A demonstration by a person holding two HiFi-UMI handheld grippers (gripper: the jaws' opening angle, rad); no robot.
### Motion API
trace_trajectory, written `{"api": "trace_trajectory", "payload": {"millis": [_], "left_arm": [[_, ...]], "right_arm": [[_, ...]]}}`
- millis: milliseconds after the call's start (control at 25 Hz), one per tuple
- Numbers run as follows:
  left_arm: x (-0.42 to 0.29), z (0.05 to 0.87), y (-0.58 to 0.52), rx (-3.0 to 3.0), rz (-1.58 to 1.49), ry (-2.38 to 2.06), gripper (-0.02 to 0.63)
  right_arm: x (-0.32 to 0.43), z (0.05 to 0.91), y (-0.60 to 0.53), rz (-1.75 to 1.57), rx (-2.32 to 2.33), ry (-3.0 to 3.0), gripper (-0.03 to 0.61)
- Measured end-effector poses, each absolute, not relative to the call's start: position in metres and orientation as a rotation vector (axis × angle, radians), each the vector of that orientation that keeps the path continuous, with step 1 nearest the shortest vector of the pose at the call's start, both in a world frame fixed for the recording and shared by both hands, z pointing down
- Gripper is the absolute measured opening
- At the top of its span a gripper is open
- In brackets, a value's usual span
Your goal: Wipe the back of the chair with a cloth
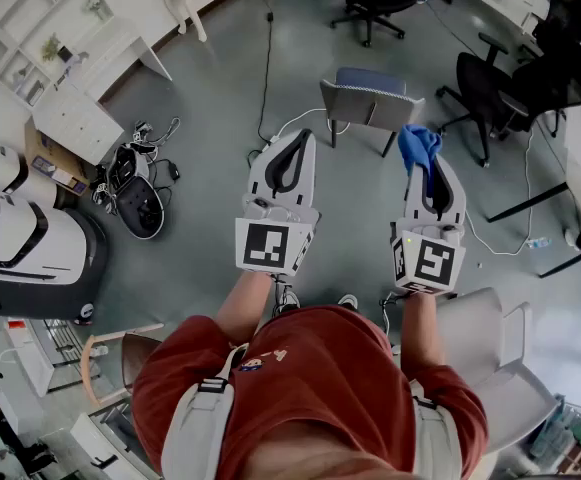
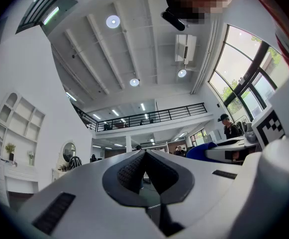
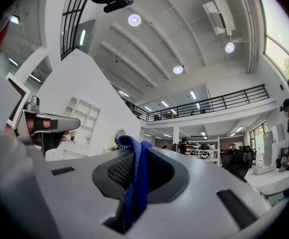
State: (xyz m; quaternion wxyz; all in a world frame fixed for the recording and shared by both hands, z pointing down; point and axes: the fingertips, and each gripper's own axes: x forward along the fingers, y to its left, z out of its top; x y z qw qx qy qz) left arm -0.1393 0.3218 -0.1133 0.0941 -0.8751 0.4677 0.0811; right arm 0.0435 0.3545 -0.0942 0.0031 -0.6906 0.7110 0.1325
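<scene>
My right tongs (image 1: 432, 173) are clamped on the cloth (image 1: 417, 145), a soft, light blue rag that bunches above the tips. Pinched at a fold like this, it should flatten under pressure. The chair (image 1: 368, 105) stands on the floor ahead, well apart. My left tongs (image 1: 293, 140) are together, empty. The chair's back is foreshortened, and I can't find it in either gripper view.
</scene>
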Motion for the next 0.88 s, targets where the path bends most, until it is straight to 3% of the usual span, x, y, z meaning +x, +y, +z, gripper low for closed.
{"api": "trace_trajectory", "payload": {"millis": [880], "left_arm": [[-0.020,-0.078,0.322,-2.567,0.170,1.461,0.014]], "right_arm": [[0.173,-0.047,0.350,0.243,-2.142,2.206,0.048]]}}
